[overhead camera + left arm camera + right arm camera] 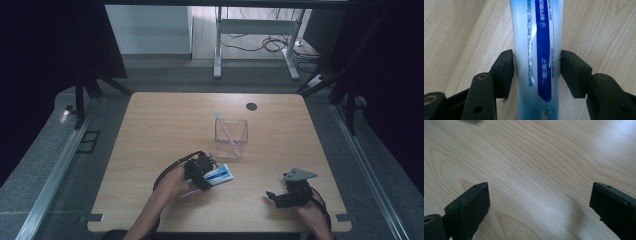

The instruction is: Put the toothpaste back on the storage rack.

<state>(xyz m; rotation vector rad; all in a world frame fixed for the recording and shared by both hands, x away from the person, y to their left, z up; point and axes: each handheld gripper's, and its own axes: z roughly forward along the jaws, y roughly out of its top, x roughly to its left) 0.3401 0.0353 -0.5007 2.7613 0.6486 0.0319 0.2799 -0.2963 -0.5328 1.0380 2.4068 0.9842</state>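
Note:
A white and blue toothpaste tube [220, 175] [537, 50] lies on the wooden table [165, 125], just in front of a clear square cup [231, 140]. A pink toothbrush [226, 131] leans inside the cup. My left gripper [207, 172] [537, 75] is shut on the tube, a pad pressing each long side. My right gripper [274, 196] [539, 202] stands open near the front right of the table, with only bare wood between its jaws.
A dark round hole [251, 106] sits in the table near its far edge. Beyond the table are a white desk frame [255, 30] and cables on the floor. Metal rails run along both sides of the table.

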